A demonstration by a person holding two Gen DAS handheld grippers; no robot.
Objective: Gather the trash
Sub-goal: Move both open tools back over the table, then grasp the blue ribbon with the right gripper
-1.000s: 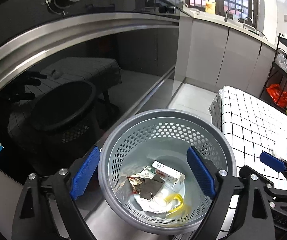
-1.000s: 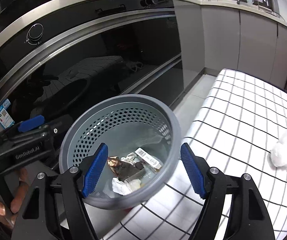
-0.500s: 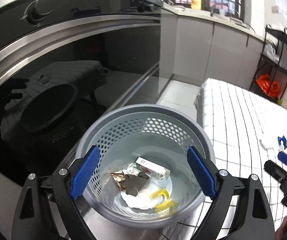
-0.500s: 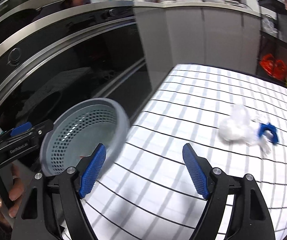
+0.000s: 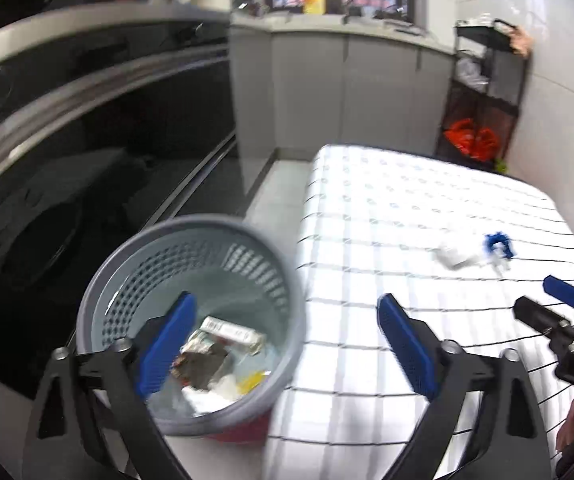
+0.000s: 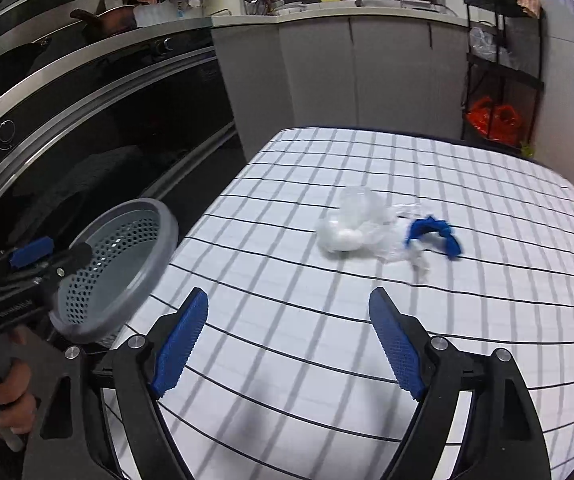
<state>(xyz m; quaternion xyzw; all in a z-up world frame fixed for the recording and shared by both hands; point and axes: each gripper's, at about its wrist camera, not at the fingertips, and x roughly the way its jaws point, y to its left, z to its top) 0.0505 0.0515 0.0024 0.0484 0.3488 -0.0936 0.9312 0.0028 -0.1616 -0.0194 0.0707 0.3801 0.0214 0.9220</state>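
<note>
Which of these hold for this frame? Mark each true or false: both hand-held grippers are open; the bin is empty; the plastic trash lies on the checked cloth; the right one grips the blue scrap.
1. Both the left hand-held gripper and the right hand-held gripper are open. True.
2. The grey bin is empty. False: it holds wrappers and a small box.
3. The clear plastic trash lies on the checked cloth. True.
4. The right hand-held gripper grips the blue scrap. False: the scrap lies on the cloth, ahead of the open jaws.
</note>
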